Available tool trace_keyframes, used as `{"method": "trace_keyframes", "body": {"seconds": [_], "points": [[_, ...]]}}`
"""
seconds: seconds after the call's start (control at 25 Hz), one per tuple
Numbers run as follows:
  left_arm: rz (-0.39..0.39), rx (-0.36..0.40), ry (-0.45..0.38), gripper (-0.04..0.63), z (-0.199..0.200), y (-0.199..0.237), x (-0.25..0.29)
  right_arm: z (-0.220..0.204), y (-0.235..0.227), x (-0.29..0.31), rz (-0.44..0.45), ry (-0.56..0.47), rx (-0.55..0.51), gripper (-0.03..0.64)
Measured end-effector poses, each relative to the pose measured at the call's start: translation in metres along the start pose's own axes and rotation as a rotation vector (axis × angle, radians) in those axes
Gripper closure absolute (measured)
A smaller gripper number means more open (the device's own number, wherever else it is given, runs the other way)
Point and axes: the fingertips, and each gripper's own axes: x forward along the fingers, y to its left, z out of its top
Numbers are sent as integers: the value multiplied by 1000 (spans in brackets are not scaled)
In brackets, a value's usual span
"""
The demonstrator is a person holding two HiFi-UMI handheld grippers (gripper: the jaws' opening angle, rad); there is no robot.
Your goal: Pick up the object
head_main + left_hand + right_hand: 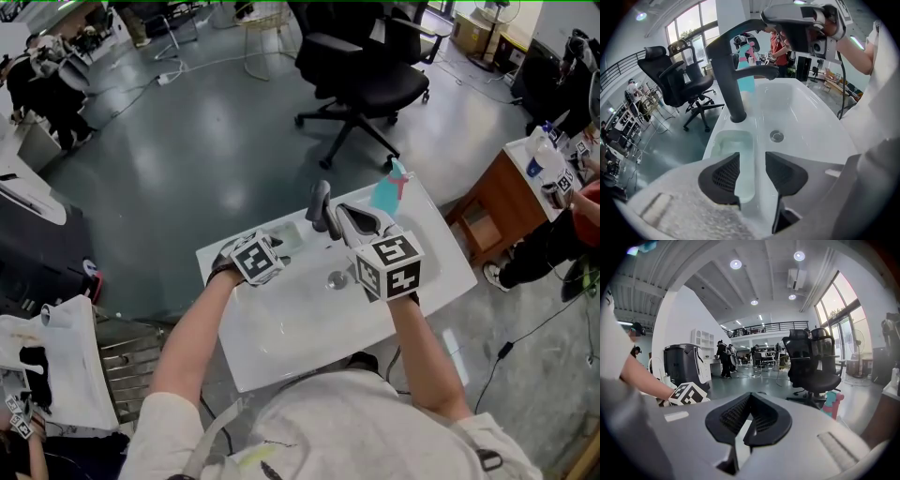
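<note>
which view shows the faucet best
The left gripper view: the dark faucet stands whole, base to spout. The head view shows it from above, partly behind the right hand-held gripper. The right gripper view misses it.

You're looking at a pale green, rounded bar.
It's lying flat on the white sink's ledge, just beside the black tap's base.

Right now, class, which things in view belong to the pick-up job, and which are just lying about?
Job: left tool, open; pale green object on the sink ledge beneath it.
Lying about: right tool, shut; black tap; teal spray bottle; office chair.
</note>
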Motion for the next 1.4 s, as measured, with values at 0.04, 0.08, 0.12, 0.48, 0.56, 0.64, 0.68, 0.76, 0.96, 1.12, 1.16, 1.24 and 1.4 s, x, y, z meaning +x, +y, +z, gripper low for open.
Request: {"method": "trace_keyframes", "body": {"seconds": [0.04, 0.08, 0.12, 0.48, 0.56, 0.64, 0.68, 0.76, 0.96, 1.12, 1.16, 1.24, 1.4], "points": [[-3, 7, 4, 416, -1, 0, 1, -1, 0, 0, -4, 1, 1, 614], [-7, 12, 7, 424, -2, 0, 3, -1, 0, 0, -8, 3, 3, 614], [-14, 15, 8, 433, -3, -1, 5, -2, 0, 0, -12, 4, 5, 614], [-48, 56, 18, 486, -7, -4, 20, -9, -6, 0, -52, 20, 13, 614], [-55, 67, 24, 489, -7, -5, 22, -10, -7, 0, -56, 22, 13, 614], [-58, 73, 39, 510, -9, -6, 23, -11, -9, 0, -61, 23, 14, 614], [-59, 74, 49, 523, -11, -6, 24, -12, -9, 0, -63, 24, 16, 614], [-59, 73, 61, 541, -12, -7, 24, -12, -11, -1, -68, 25, 18, 614], [-69, 69, 48, 572, -9, -8, 26, -13, -13, 0, -69, 24, 22, 614], [-71, 55, 40, 580, -10, -7, 26, -11, -12, 2, -63, 24, 21, 614], [-70, 54, 39, 581, -10, -7, 25, -11, -12, 1, -62, 23, 21, 614], [-63, 58, 35, 581, -10, -7, 24, -10, -11, 1, -60, 22, 21, 614], [-57, 41, 53, 581, -13, -9, 19, -9, -11, 1, -51, 18, 20, 614]]}}
